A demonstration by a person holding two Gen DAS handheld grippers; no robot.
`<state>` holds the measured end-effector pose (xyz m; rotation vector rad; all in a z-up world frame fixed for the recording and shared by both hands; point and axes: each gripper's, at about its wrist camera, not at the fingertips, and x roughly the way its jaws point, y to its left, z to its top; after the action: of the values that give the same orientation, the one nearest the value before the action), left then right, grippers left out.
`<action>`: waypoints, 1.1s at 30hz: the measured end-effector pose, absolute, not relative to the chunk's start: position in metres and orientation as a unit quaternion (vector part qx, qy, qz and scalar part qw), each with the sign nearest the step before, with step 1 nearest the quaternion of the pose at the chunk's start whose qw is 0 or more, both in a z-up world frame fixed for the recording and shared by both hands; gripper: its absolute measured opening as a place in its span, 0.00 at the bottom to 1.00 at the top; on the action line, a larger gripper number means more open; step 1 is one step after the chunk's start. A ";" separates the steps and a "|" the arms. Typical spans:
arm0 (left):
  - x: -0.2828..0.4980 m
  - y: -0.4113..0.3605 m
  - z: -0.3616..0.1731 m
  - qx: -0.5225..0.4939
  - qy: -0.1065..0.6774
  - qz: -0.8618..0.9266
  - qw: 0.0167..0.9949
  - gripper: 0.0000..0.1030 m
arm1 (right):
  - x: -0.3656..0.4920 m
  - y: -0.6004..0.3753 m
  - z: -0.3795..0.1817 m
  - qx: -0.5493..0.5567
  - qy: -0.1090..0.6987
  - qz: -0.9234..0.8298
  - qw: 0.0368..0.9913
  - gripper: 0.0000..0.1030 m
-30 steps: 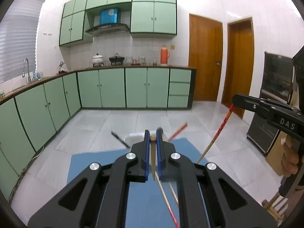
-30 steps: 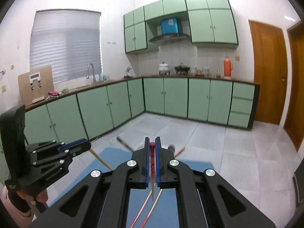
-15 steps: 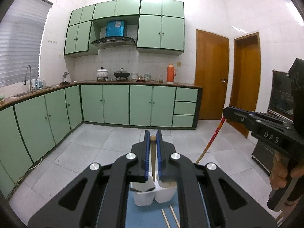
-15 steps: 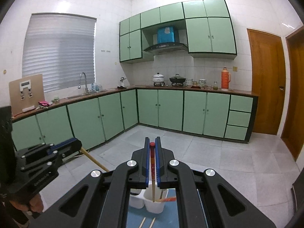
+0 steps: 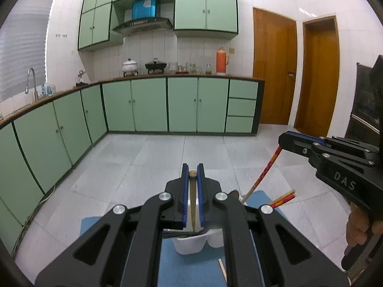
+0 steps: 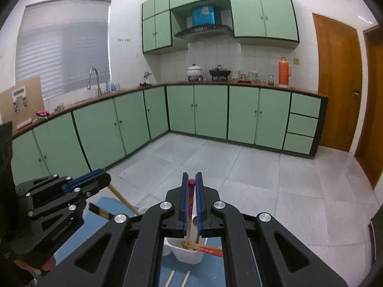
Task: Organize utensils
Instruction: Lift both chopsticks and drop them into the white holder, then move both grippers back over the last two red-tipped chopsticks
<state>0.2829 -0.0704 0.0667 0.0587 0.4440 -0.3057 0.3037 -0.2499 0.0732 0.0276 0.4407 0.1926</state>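
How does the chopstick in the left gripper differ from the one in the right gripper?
The left gripper holds a plain wooden chopstick; the right gripper holds a red patterned chopstick. The wooden one's top is tan, the red one's red. Both stand pinched between blue-padded fingers, lower ends over the white holder.

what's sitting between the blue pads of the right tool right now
A red-topped chopstick, clamped upright between the right tool's pads; its lower end reaches into the white holder. The right wrist view shows it.
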 end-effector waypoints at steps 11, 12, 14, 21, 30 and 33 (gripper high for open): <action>0.287 -0.069 0.043 0.039 0.253 -0.151 0.955 0.13 | 0.300 -0.239 0.048 -0.016 0.243 0.092 0.965 0.18; 0.286 -0.068 0.044 0.039 0.252 -0.152 0.955 0.19 | 0.299 -0.239 0.048 -0.016 0.244 0.091 0.965 0.20; 0.279 -0.065 0.048 0.035 0.245 -0.154 0.957 0.31 | 0.293 -0.240 0.048 -0.019 0.240 0.088 0.967 0.29; 0.238 -0.049 0.069 0.024 0.201 -0.159 0.966 0.57 | 0.246 -0.248 0.066 -0.032 0.193 0.065 0.979 0.63; 0.166 -0.040 0.057 0.012 0.183 -0.163 0.969 0.83 | 0.169 -0.252 0.058 -0.019 0.167 0.051 0.985 0.89; 0.149 -0.036 0.044 0.015 0.196 -0.157 0.968 0.85 | 0.148 -0.252 0.045 -0.010 0.177 0.047 0.983 0.90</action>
<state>0.1488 -0.0359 0.0441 0.0305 0.3953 -0.3169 0.1483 -0.2520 0.0448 -0.0193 0.3564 0.0947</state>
